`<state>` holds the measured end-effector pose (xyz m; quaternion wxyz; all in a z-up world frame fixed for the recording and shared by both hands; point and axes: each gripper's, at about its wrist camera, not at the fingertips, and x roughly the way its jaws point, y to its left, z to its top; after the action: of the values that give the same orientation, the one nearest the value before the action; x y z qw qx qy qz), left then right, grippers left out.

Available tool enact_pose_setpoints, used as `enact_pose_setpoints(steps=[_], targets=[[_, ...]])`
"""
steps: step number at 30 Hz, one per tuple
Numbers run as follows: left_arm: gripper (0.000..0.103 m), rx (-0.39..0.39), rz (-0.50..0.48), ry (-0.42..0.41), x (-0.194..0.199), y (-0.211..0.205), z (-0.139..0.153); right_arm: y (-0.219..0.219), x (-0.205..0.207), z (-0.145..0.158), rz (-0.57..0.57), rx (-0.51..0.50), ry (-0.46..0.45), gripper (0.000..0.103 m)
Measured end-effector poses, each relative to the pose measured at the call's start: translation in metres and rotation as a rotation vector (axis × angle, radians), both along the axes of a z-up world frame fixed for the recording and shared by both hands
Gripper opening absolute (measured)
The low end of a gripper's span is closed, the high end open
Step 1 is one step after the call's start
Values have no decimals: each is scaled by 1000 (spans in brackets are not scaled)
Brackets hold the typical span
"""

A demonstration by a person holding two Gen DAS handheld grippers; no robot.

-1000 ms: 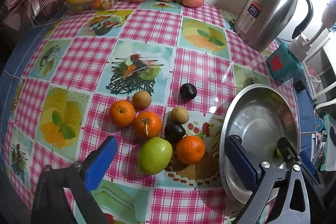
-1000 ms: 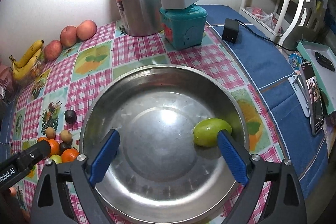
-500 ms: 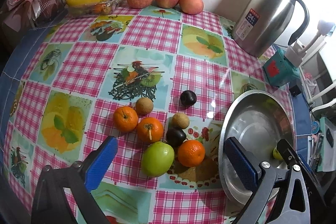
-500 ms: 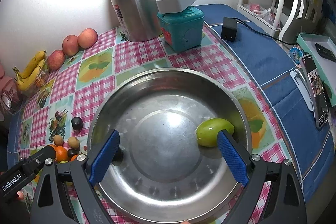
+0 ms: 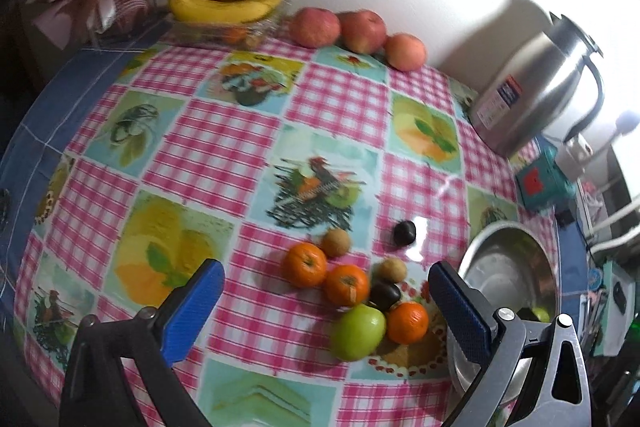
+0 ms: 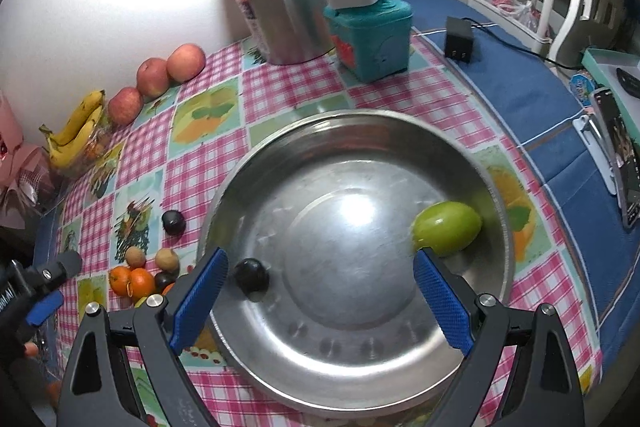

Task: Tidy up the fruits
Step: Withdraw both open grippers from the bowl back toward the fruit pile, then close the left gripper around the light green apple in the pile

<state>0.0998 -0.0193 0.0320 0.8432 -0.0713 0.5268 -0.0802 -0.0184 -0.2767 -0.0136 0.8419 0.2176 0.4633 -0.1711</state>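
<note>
Left claw [image 5: 326,301]: spread wide, empty, hovering over the fruit cluster [image 5: 352,283] on the counter [image 5: 208,155].
Right claw [image 6: 320,291]: spread too, over the bowl [image 6: 496,195].
Nearer arm: left, green apple [image 5: 357,331] dead ahead.

Pink-checked tablecloth [image 5: 224,151], silver bowl [image 6: 360,379], green fruit [image 6: 446,233]

Left gripper [image 5: 326,301] hangs with its jaws spread wide, blue pads [image 5: 190,311] facing inward, nothing between them. Right gripper [image 6: 320,293] likewise, jaws wide apart and empty. The left one shows at the edge of the right wrist view.
</note>
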Motion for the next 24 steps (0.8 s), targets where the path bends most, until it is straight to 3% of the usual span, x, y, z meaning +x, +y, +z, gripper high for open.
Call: enact_pose_setpoints(steps=[11,24], targets=[[103,15,78,-3,12,44,1,29,18,-5,74,53,-22,94],[103,5,142,55,19,67,-11,71,36,4,160,-11,-33,94]])
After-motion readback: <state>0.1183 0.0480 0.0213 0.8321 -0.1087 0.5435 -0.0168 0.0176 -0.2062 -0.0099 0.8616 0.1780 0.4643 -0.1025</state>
